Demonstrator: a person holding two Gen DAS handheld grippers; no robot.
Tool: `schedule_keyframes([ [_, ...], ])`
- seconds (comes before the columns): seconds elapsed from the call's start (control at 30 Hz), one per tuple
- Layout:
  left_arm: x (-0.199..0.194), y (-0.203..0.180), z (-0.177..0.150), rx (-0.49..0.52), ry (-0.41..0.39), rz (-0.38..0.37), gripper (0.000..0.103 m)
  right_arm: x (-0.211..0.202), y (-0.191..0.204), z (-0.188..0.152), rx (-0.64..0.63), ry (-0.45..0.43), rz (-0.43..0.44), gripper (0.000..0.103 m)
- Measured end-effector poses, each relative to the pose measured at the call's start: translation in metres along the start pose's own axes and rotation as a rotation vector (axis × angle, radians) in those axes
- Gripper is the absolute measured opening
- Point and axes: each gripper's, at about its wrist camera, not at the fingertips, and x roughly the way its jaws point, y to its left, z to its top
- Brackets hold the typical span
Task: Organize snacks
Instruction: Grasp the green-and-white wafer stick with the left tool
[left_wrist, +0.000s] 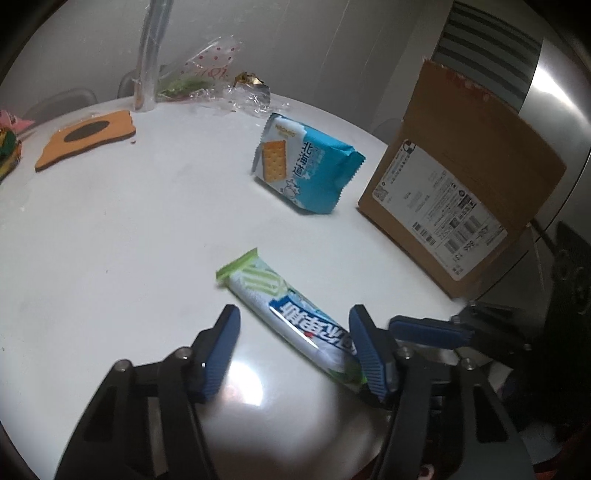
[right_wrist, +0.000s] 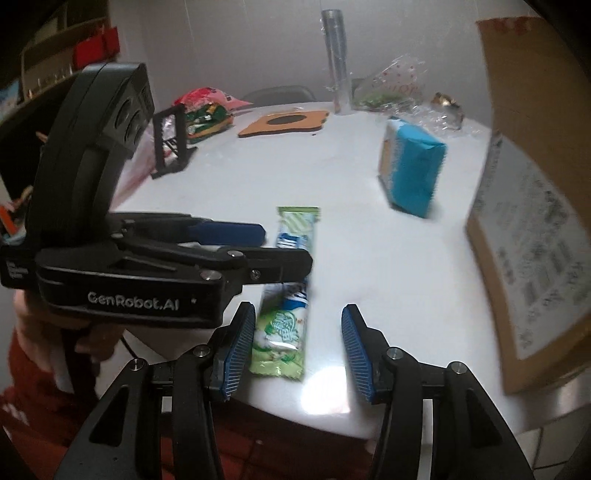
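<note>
green bar (left_wrist: 291, 317) lies at the tabletop's (left_wrist: 129, 221) near edge.
both grippers, left (left_wrist: 291, 350) and right (right_wrist: 297, 354), straddle it with jaws apart, likely lining up a pickup toward the box (left_wrist: 458, 184).

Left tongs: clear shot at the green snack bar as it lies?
Probably yes. The left tongs are open and straddle the green snack bar, which lies flat on the white table. The right tongs crowd its near end, also open.

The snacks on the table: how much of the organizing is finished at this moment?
Nothing looks sorted yet. Both grippers are open around the green snack bar, left gripper, right gripper, neither gripping. The blue cracker pack still lies loose beside the cardboard box.
</note>
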Motion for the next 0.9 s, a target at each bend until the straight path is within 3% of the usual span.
schedule_keyframes([
  [0.07,0.005,-0.008,0.002,0.019,0.002,0.012,0.057,-0.003,-0.002,-0.002,-0.007,0.000,-0.022,0.045],
  [0.23,0.015,-0.021,0.005,0.068,-0.016,0.069,0.042,-0.012,-0.010,-0.006,-0.014,0.000,-0.046,0.045],
  [0.37,0.021,-0.019,0.012,0.093,-0.022,0.097,0.041,-0.013,-0.013,-0.008,-0.014,-0.001,-0.025,0.045],
  [0.53,0.029,-0.002,0.027,0.102,-0.007,0.190,0.037,-0.005,-0.010,-0.002,-0.017,-0.004,0.029,0.045],
  [0.67,0.030,0.009,0.034,0.076,0.020,0.207,0.036,0.003,-0.003,0.005,-0.036,-0.014,0.040,0.045],
  [0.9,0.015,0.006,0.014,0.047,0.005,0.198,0.036,0.001,-0.013,0.009,-0.039,-0.025,0.001,0.045],
])
